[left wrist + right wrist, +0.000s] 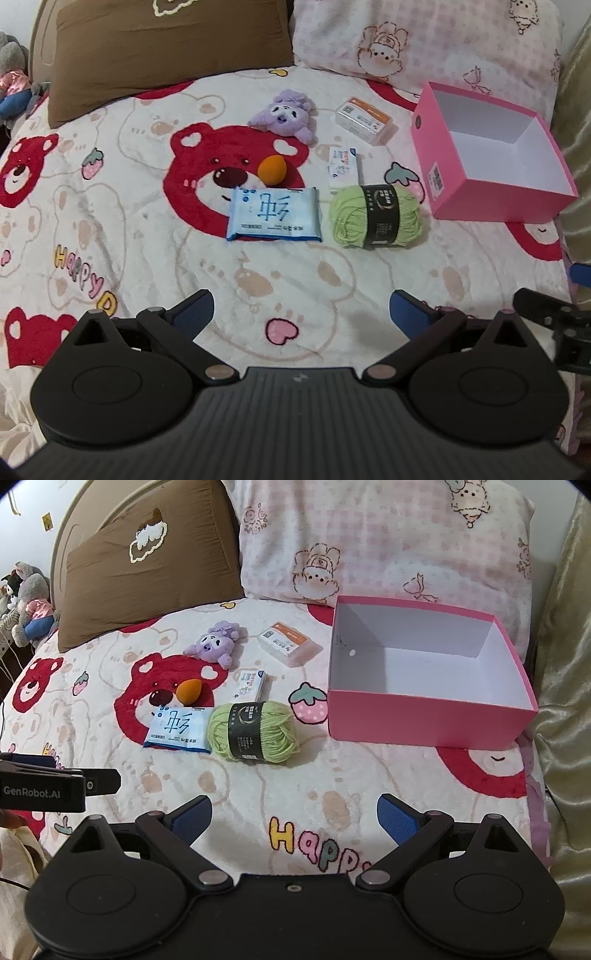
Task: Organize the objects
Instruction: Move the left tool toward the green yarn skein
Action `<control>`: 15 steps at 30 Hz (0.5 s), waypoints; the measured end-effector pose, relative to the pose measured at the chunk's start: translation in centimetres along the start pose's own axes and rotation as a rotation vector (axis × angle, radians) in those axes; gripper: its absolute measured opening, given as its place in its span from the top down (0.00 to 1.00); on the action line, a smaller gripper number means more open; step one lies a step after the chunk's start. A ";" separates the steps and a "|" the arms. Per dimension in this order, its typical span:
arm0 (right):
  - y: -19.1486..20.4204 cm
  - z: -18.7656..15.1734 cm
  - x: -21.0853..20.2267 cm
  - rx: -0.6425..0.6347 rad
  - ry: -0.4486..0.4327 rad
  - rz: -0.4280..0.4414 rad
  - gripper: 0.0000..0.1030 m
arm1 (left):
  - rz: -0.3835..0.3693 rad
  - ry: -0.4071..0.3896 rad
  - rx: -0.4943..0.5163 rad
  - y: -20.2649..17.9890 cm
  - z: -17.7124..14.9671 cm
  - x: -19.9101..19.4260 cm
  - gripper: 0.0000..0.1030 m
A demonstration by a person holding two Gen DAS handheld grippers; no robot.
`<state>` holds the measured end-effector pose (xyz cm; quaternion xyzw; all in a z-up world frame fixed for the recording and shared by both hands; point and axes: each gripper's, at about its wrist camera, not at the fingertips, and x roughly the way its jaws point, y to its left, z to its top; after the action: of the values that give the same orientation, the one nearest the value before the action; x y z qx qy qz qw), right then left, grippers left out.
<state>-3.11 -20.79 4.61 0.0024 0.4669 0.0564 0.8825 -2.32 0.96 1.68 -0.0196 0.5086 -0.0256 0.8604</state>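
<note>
Left wrist view, read from left to right: I see a brown pillow (166,55) at the head of the bed (110,229), then a pink checked pillow (424,40) beside it. On the bear-print blanket, a purple plush toy (282,114) lies at the far side of the group, with a small clear plastic case (364,120) to its right. An orange egg-shaped sponge (272,169) sits nearer to me, just beside a small white carton (343,168). A blue tissue pack (273,214) lies flat in the near row, and a skein of green yarn (376,216) with a black label sits close to its right. A pink box (476,199) stands open at the right edge, well apart from the yarn; its white interior holds nothing I can see.

I read the left gripper (301,312) as spread wide, its blue fingers (195,310) clear of the blanket items and holding nothing.

Right wrist view, same order: the left gripper's black body enters at the left edge. The tissue pack (179,731) and the yarn (253,731) lie touching or nearly so; I cannot tell which. The pink box (428,720) sits to the right. The right gripper (293,818) is likewise spread, its fingers (399,818) empty and near no object.
</note>
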 end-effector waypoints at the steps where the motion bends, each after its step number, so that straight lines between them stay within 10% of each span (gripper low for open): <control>1: 0.0 0.1 -0.2 -0.012 -0.011 0.003 0.05 | 0.004 -0.015 -0.002 0.0 0.0 -0.2 0.00; 15: -1.0 2.2 0.3 -0.145 -0.051 0.121 0.05 | -0.066 -0.061 0.014 -0.2 2.7 0.8 0.02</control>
<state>-1.08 -21.61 5.56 -0.0319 0.4379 0.1432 0.8870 0.41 0.73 2.24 -0.0311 0.4812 -0.0570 0.8742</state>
